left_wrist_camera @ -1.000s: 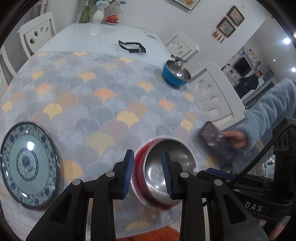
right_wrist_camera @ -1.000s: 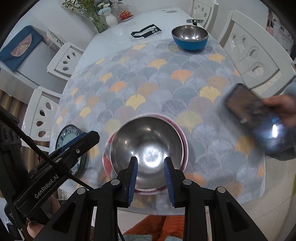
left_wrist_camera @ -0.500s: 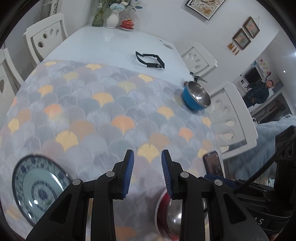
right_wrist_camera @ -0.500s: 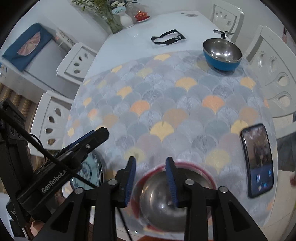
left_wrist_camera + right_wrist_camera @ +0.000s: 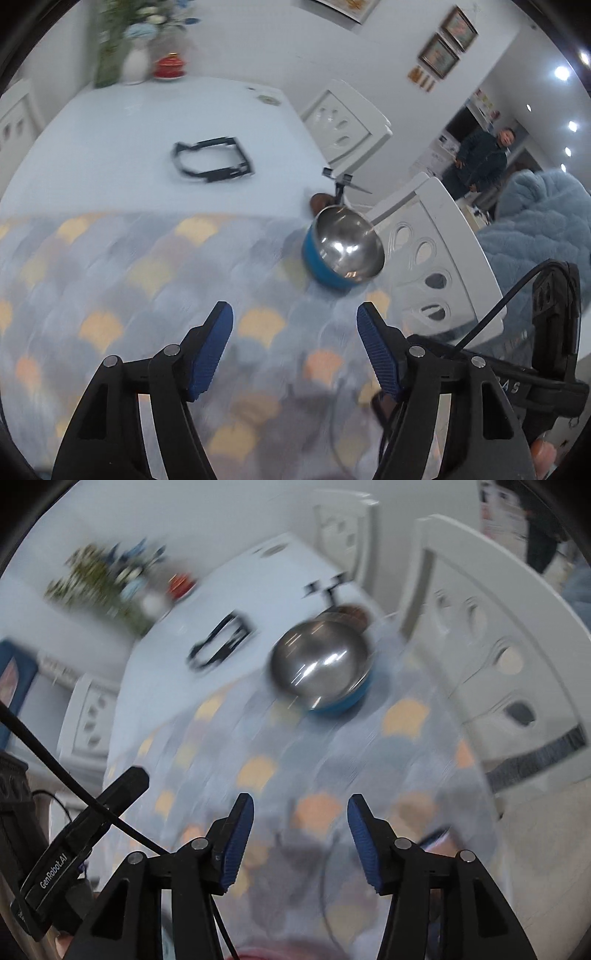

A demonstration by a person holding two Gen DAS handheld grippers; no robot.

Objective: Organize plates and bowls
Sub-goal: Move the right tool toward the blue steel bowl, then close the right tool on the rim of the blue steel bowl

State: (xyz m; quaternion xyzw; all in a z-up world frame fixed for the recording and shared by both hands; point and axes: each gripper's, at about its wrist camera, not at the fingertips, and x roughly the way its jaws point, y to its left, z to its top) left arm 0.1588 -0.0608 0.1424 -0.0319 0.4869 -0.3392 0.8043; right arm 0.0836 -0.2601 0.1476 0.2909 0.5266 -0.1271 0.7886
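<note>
Patterned tabletop [image 5: 122,280] carries a steel bowl [image 5: 341,247]: rigid, light, slick; take the rim. Both tools, left [image 5: 294,345] and right [image 5: 300,840], have just been opening, nothing between their jaws.

Both hand-held grippers, left [image 5: 294,347] & right [image 5: 301,830], left red bowl, just opened empty, nearer blue bowl [image 5: 341,246].

White lettering "GenRobot.AI" runs along the black bar-shaped camera housing [image 5: 55,867] in the right wrist view. In the left wrist view, a black plastic gripper body [image 5: 517,387] shows only the partial letters "AS".
</note>
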